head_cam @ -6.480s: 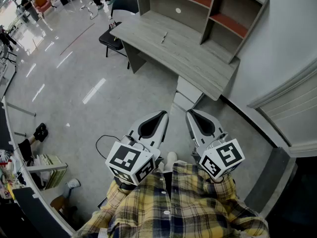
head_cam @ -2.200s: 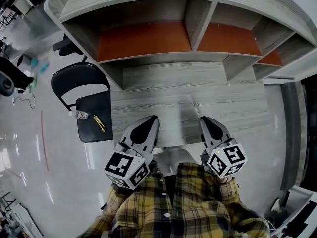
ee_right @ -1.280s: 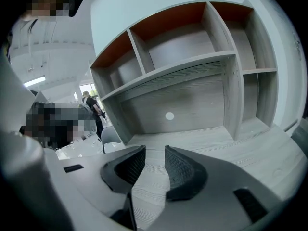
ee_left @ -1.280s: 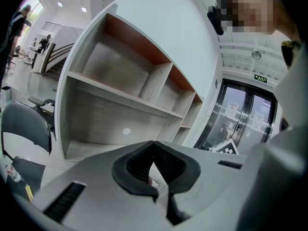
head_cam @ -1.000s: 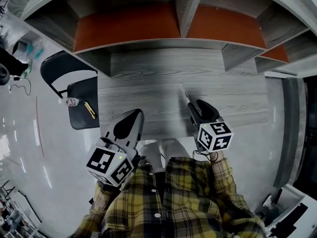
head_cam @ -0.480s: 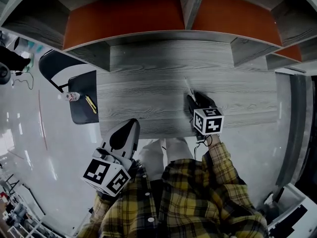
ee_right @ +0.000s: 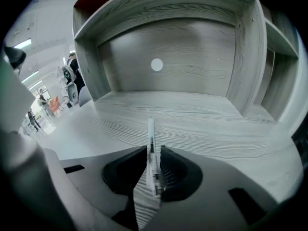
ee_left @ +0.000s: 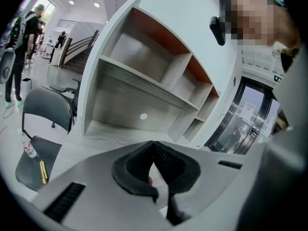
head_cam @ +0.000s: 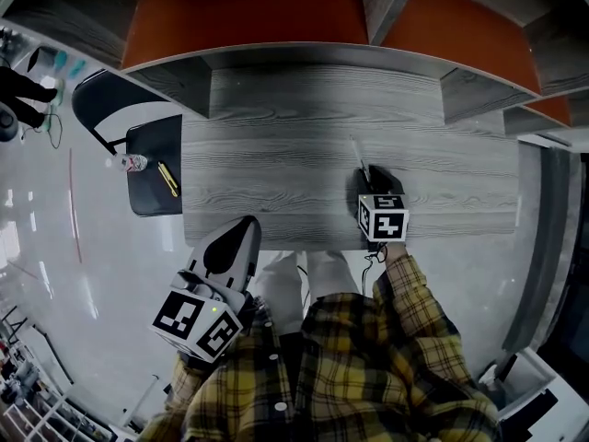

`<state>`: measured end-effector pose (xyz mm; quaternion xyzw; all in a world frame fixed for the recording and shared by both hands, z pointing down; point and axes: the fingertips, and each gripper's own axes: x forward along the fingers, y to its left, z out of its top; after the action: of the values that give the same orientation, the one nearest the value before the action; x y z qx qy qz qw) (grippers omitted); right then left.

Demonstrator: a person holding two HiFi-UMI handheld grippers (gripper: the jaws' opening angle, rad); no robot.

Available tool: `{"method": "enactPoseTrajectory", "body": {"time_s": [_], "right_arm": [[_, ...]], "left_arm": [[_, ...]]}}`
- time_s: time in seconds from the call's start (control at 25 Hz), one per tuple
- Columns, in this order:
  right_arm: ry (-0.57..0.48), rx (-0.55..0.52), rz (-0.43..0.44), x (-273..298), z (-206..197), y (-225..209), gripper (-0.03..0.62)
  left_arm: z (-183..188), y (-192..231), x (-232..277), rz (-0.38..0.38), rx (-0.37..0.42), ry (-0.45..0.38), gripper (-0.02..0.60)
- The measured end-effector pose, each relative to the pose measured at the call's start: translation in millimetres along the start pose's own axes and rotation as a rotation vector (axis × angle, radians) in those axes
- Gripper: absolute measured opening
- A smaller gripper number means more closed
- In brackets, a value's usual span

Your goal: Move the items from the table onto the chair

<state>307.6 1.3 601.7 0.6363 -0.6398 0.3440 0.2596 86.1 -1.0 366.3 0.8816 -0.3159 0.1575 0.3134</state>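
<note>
A thin white pen (ee_right: 151, 134) lies on the grey wooden table (head_cam: 276, 155); in the head view the pen (head_cam: 355, 151) sticks out beyond my right gripper (head_cam: 371, 180). My right gripper (ee_right: 154, 150) is low over the table with the pen between its jaws. The jaws have just been closing, but a sliver of gap still shows beside the pen. My left gripper (head_cam: 245, 228) hangs by the table's front edge; its tips (ee_left: 154, 146) meet and hold nothing. The black chair (head_cam: 147, 201) stands left of the table.
On the chair seat lie a small bottle (head_cam: 134, 162) and a yellow pen-like item (head_cam: 167, 179), also seen in the left gripper view as bottle (ee_left: 30, 149) and yellow item (ee_left: 42, 171). A shelf unit with orange-red panels (head_cam: 239, 17) rises behind the table.
My right gripper has come down onto the table and now straddles the pen. My left gripper has sunk a little near the table's front edge.
</note>
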Motion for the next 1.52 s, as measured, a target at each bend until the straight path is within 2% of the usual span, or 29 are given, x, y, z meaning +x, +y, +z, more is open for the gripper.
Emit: {"method": "enactPoseTrajectory", "body": {"time_s": [0.04, 0.28, 0.52, 0.72, 0.92, 1.24, 1.52], "right_arm": [[0.002, -0.013, -0.014, 0.2, -0.6, -1.5, 0.08], [0.006, -0.075, -0.029, 0.8, -0.2, 0.6, 0.067], [0.01, 0.022, 0.007, -4.0, 3.1, -4.7, 0.063], [-0.055, 0.076, 0.061, -34.2, 26.4, -0.7, 0.063], [-0.145, 0.084, 0.15, -85.9, 57.9, 8.5, 0.063], [-0.212, -0.041, 0.271, -146.8, 89.5, 46.5, 0.063], [-0.205, -0.166, 0.406, -145.2, 111.9, 95.6, 0.063]], "left_arm": [[0.3, -0.1, -0.4, 0.0, 0.0, -0.003, 0.005], [3.0, -6.1, -1.8, -0.011, 0.003, -0.015, 0.005], [11.1, -14.7, -0.4, -0.02, 0.014, -0.036, 0.005], [24.8, -17.4, -3.4, -0.022, 0.012, -0.08, 0.005], [45.2, -27.1, -6.9, -0.019, 0.024, -0.166, 0.005], [68.5, -41.0, -13.9, -0.005, 0.033, -0.272, 0.005], [69.3, -17.7, -37.9, 0.112, -0.002, -0.34, 0.005]]}}
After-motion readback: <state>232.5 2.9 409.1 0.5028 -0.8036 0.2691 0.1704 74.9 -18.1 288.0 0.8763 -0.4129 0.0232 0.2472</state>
